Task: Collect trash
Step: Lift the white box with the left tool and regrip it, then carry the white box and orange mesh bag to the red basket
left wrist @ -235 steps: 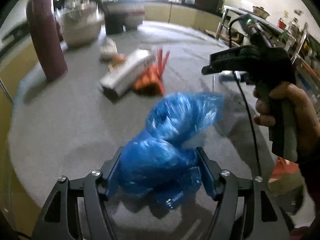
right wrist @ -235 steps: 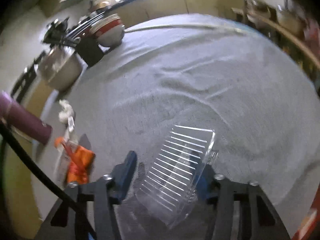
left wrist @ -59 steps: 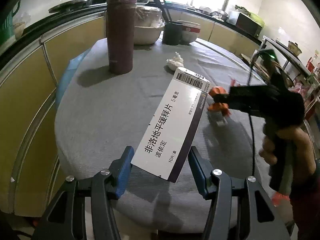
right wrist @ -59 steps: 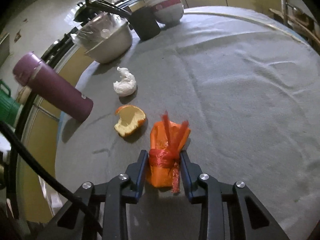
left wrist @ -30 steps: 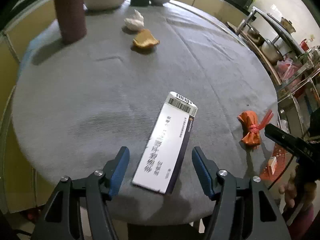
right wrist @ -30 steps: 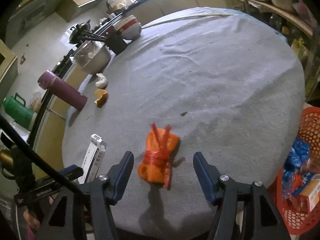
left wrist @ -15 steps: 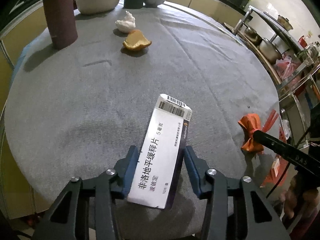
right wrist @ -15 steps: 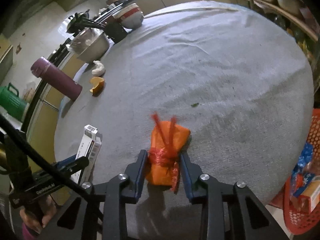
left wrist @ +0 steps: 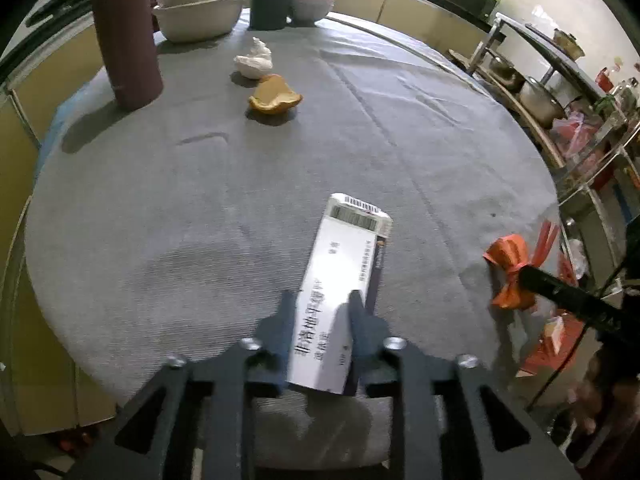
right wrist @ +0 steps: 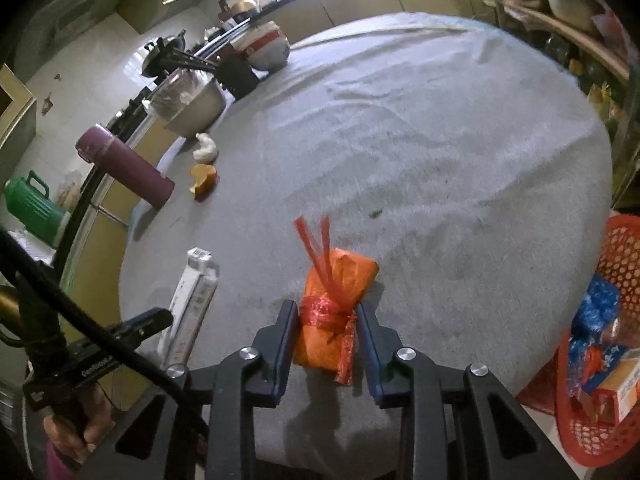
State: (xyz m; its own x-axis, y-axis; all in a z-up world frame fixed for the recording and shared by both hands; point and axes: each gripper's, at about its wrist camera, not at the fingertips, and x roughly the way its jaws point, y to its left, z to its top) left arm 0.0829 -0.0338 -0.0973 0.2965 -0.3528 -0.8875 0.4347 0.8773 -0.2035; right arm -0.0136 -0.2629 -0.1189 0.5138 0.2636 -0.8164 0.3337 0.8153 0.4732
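My left gripper (left wrist: 320, 304) is shut on a white medicine box (left wrist: 344, 280) with a barcode, held over the near edge of the grey round table (left wrist: 200, 200). The box also shows in the right wrist view (right wrist: 192, 300). My right gripper (right wrist: 326, 312) is shut on an orange bag tied with red ribbon (right wrist: 336, 300), also seen in the left wrist view (left wrist: 510, 268). An orange peel (left wrist: 274, 98) and a crumpled white tissue (left wrist: 254, 60) lie farther back on the table. A red mesh basket (right wrist: 624, 264) holding blue and orange trash stands beside the table at the right.
A maroon flask (left wrist: 124, 32), a steel bowl (left wrist: 196, 12), a dark cup (left wrist: 269, 4) and a red-and-white bowl (left wrist: 312, 0) stand at the table's far edge. Shelves with pots (left wrist: 540, 96) line the right side.
Both grippers opened about a second ago with the box and bag on the table, then closed on them again. The left jaws have tightened further on the box.
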